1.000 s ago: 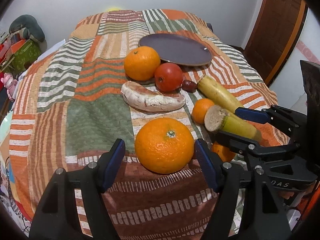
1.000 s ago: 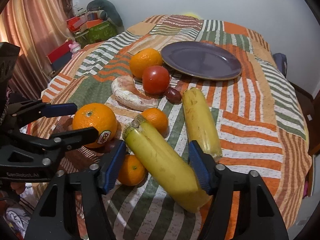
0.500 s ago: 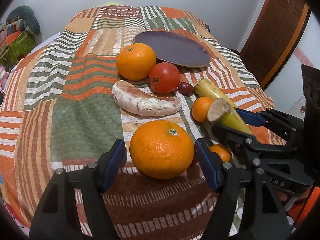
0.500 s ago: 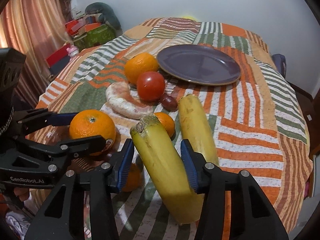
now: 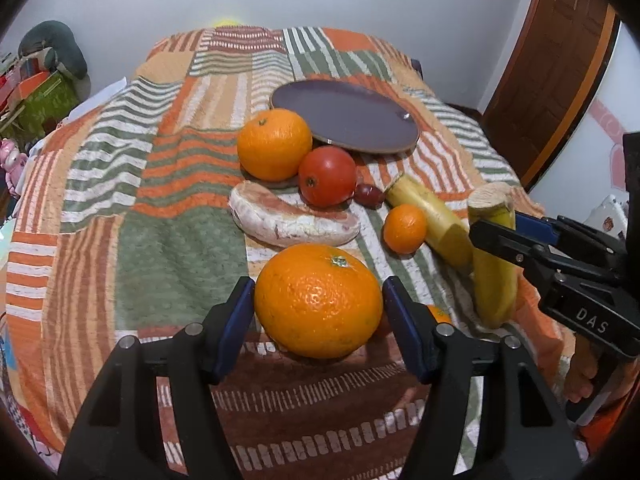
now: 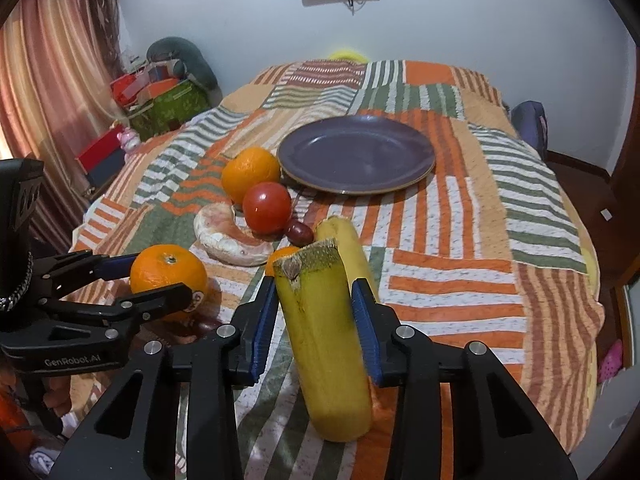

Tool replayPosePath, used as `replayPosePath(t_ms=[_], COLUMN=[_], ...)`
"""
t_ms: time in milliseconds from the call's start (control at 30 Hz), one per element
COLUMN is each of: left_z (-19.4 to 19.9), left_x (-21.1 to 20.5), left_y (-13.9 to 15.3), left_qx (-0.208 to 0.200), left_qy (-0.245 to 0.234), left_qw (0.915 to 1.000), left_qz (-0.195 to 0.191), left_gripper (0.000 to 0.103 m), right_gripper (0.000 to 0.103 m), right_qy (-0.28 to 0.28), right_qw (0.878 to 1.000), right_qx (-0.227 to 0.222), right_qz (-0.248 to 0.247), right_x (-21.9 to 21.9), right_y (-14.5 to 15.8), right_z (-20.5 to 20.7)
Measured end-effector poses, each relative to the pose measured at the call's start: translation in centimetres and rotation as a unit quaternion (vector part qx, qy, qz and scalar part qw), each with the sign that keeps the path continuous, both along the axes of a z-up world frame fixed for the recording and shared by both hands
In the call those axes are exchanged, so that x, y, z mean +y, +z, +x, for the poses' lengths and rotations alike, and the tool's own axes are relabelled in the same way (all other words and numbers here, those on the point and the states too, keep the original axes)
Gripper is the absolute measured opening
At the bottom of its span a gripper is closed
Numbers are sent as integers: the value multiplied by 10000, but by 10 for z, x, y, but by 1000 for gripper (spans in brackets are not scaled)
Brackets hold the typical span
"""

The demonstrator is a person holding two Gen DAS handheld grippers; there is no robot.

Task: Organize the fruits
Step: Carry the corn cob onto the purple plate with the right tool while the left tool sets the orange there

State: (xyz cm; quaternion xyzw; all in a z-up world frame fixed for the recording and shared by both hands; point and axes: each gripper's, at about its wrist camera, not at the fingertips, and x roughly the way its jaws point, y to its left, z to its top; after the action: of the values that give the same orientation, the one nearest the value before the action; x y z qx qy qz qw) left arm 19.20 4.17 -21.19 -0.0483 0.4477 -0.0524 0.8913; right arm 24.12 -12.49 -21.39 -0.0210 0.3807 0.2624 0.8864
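- Patchwork quilt (image 6: 460, 280) underfoot, fruit bunched just short of the plate (image 6: 356, 156).
- Right gripper (image 6: 316, 320) clamps a banana (image 6: 324, 344), tilted up, likely plate-bound.
- Left gripper (image 5: 318, 312) hugs an orange (image 5: 318, 300); jaws touching its sides, lift unclear.

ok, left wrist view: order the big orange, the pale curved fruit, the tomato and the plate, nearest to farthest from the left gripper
1. Big orange, between the left gripper fingers.
2. Pale curved fruit, just behind it.
3. Tomato, behind, slightly right.
4. Plate, at the back.
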Motion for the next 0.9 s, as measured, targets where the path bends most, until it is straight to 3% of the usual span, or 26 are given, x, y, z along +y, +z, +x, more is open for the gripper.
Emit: replayPosePath(t_ms=[467,900], left_z=[-23,3], left_x=[0,1], left_y=[75,112], left_qx=[-1058,-1585], left_qy=[184,216], left_qw=[9941,9870], left_qz=[138,138], left_gripper=[65,65], right_gripper=[32,32], right_qy=[-261,-431], right_qw=[9978,9921], right_qx=[-562,-1128], right_qz=[233,328], right_x=[-22,-27], right_y=[45,80], right_z=[-11,9])
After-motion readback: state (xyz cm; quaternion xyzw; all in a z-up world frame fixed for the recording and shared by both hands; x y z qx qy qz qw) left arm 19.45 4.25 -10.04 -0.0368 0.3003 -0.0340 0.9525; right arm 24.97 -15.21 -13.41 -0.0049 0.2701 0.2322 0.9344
